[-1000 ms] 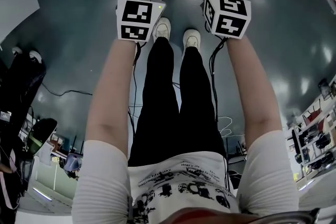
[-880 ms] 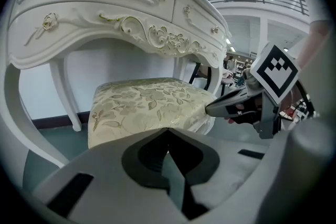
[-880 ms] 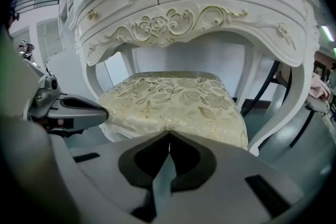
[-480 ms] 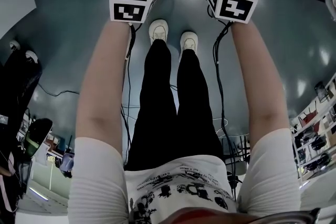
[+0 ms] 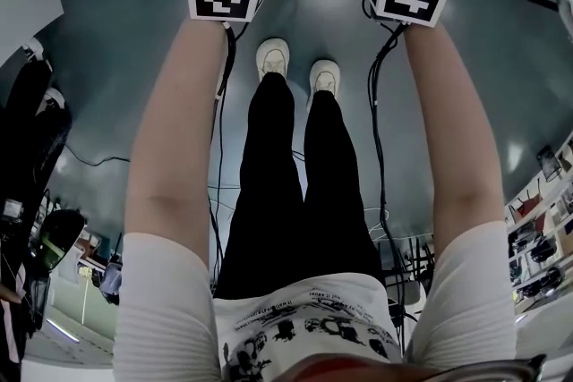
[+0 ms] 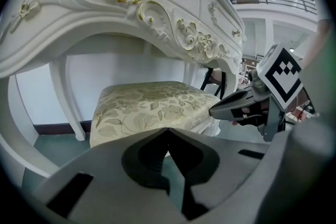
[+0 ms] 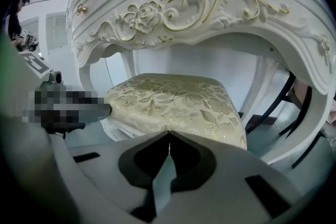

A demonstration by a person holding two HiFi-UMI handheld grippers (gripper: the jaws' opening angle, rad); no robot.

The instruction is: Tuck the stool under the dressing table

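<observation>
A: Where's the stool?
B: In the knee arch of the dressing table, between its front legs, with the cushion below the carved apron. It looks mostly in. The seat's front edge seems slightly proud of the apron on the near side, but that's a judgement through a wide-angle lens.
A: Grippers?
B: The left gripper has its jaws clenched tip to tip, nothing between them. The right gripper is the same, closed and empty. Both hover just outside the table front, aimed at the seat edge. Neither gripper view shows whether they touch the cushion.
A: So a push, not a grasp.
B: Likely. Closed tips make decent pushers. The person should set one tip toward each front corner of the seat and drive both level and together, straight toward the wall behind the table.
A: Risk?
B: An uneven push could yaw the stool into a table leg. Pressing on the soft cushion top would only dent the fabric, so go low on the frame. Stop once the seat front is flush with the apron.
</observation>
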